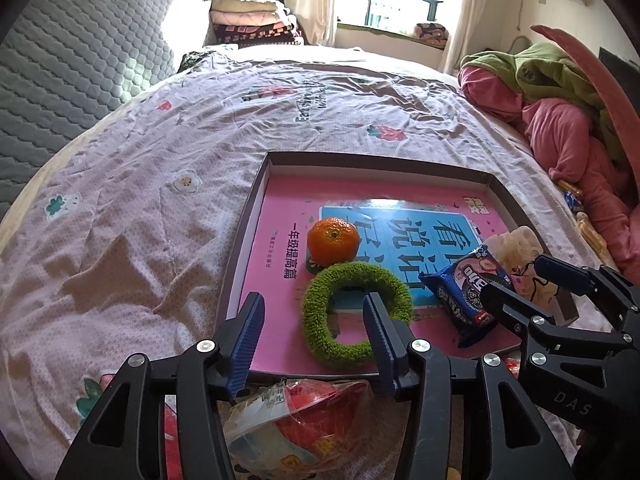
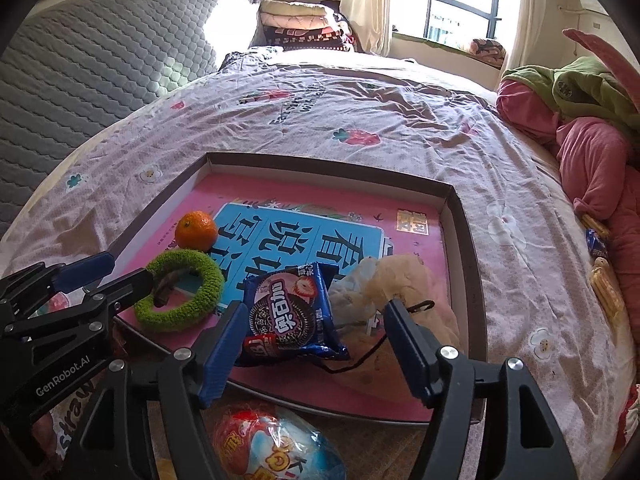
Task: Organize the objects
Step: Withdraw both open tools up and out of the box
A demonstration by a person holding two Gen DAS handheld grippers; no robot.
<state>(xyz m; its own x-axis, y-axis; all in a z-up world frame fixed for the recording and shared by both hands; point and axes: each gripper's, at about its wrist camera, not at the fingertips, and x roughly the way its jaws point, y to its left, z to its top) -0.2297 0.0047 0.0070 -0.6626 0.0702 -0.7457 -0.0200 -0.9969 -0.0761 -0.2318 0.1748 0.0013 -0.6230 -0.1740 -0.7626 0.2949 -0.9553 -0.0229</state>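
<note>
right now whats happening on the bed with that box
A person is sorting small things into a shallow box on the bed. An orange, a green ring, a cookie packet and a crumpled bag already lie inside. The left hand-held gripper stands open at the ring, the right hand-held gripper open around the packet. A snack bag waits outside.

We hold the left gripper tilted downward, its blue-padded jaws parted and pressing on nothing. Our right gripper sits just beside it at a like downward slant, its jaws likewise spread wide with no grip. In the left wrist view the right gripper enters from the right edge; in the right wrist view the left gripper enters from the left.
</note>
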